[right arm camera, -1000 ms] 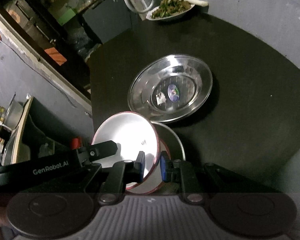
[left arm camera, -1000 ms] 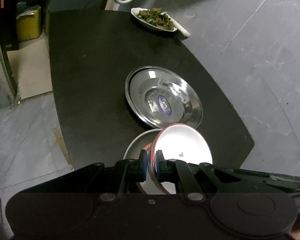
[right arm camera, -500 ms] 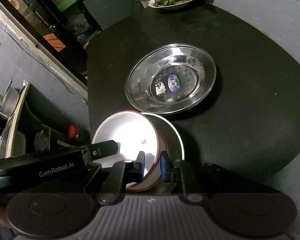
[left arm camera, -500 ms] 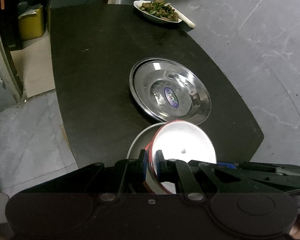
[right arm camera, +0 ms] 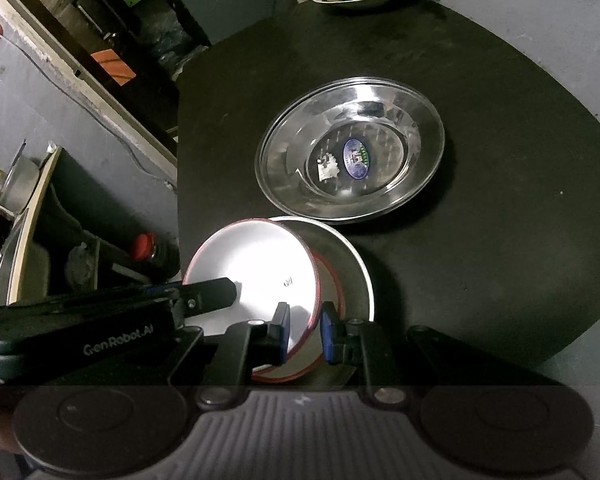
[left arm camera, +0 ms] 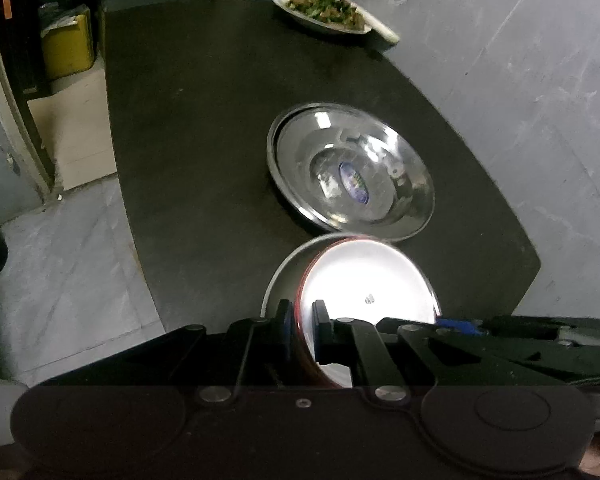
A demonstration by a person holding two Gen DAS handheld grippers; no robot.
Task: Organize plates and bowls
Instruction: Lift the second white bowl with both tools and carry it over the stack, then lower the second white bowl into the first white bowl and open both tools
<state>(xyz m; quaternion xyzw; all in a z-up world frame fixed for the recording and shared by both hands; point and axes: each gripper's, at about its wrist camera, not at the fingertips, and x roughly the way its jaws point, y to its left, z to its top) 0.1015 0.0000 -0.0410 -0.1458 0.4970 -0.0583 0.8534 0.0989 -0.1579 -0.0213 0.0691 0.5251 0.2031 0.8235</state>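
Both pairs of fingers pinch the rim of the same red-rimmed white bowl [left arm camera: 364, 276]: the left gripper [left arm camera: 302, 320] clamps its left edge, one pad inside and one outside, and the right gripper [right arm camera: 303, 326] straddles the opposite edge, its jaws slightly wider, with the rim between them. The bowl hangs tilted over a smaller steel plate [right arm camera: 352, 264] at the near edge of the black table [left arm camera: 204, 120].

Over the last second the view has drifted forward and lower: the stacked steel plates [left arm camera: 352, 176] and the dish of greens [left arm camera: 324, 6] have slid toward the frame's centre, while the bowl sits in the same spot between the pads. That suggests the pair is carrying it forward, probably to nest it on the big stack.

The stack's near rim almost touches the smaller plate's far rim. Open tabletop lies left and right of the stack; the table edge drops off close to the left, with floor [left arm camera: 60, 264] below.
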